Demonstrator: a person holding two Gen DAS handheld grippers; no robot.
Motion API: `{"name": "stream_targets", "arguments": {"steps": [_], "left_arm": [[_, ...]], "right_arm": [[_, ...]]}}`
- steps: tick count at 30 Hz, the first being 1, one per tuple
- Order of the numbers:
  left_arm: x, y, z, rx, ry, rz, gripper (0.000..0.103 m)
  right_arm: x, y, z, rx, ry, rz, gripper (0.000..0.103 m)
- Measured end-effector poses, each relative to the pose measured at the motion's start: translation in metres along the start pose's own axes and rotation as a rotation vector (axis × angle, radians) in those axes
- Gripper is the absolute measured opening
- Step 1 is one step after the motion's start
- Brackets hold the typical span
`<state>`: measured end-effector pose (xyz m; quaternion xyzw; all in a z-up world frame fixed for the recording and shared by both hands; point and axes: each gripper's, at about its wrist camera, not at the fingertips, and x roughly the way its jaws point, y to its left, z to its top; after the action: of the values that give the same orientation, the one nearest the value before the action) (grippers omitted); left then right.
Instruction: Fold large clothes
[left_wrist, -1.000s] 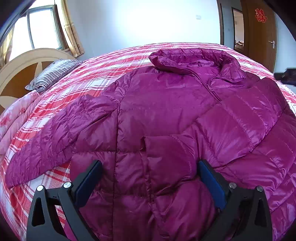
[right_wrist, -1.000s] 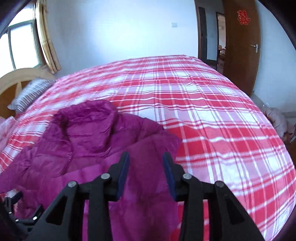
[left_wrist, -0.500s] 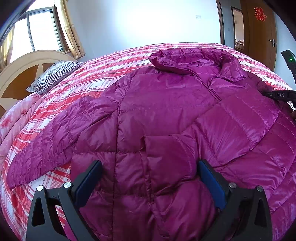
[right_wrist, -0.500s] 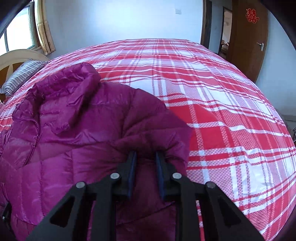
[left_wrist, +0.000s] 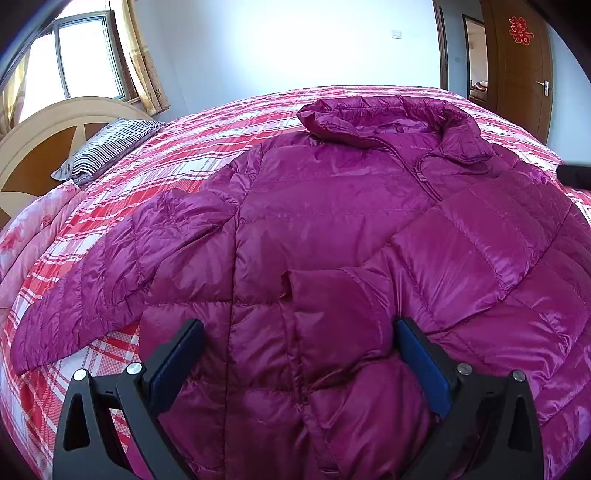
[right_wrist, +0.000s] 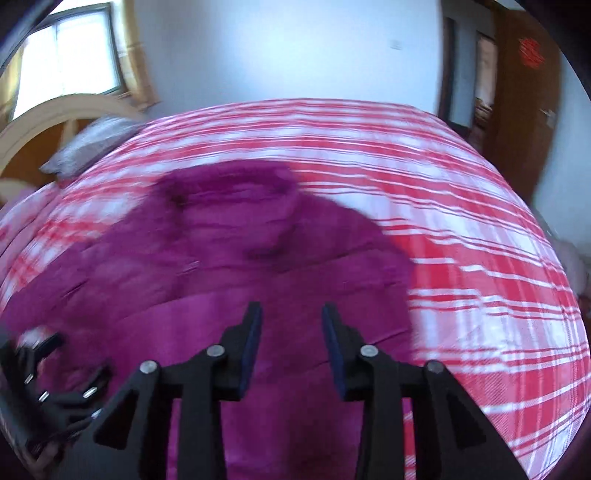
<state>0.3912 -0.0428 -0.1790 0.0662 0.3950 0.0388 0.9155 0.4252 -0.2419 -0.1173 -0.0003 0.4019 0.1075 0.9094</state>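
With the glossy magenta quilted down jacket (left_wrist: 332, 229) spread on the red-and-white plaid bed (left_wrist: 207, 147), one sleeve lay folded across; left tongs (left_wrist: 299, 354) gaped wide, right tongs (right_wrist: 291, 332) had just opened empty, so the outstretched sleeve seemed next.

You are looking at the quilted magenta down jacket (left_wrist: 332, 221) lying flat on the red-and-white plaid bedspread (left_wrist: 221, 147), its collar pointing away from you. Its right sleeve is lying folded across the chest. The striped pillow (left_wrist: 107, 147) is resting far left, before the curved wooden headboard (left_wrist: 48, 125).
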Motion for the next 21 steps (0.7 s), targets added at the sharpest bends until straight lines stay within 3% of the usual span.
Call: {"name": "stream_targets", "arguments": {"steps": [3,7,18,21], "left_arm": [[0.000,0.000,0.000,-0.002,0.001,-0.002,0.102],[0.000,0.001,0.000,-0.005,0.002,-0.004,0.102],[-0.002,0.004,0.000,-0.019,-0.003,-0.015,0.102],[-0.008,0.012,-0.001,-0.048,-0.007,-0.057,0.102]], "right_arm": [[0.011,0.030,-0.015,-0.032,0.018,0.053,0.038],[0.037,0.054,-0.031,-0.096,0.051,0.054,0.038],[0.060,0.056,-0.053,-0.107,0.052,0.032,0.038],[0.059,0.057,-0.055,-0.113,0.046,0.027,0.039]]}}
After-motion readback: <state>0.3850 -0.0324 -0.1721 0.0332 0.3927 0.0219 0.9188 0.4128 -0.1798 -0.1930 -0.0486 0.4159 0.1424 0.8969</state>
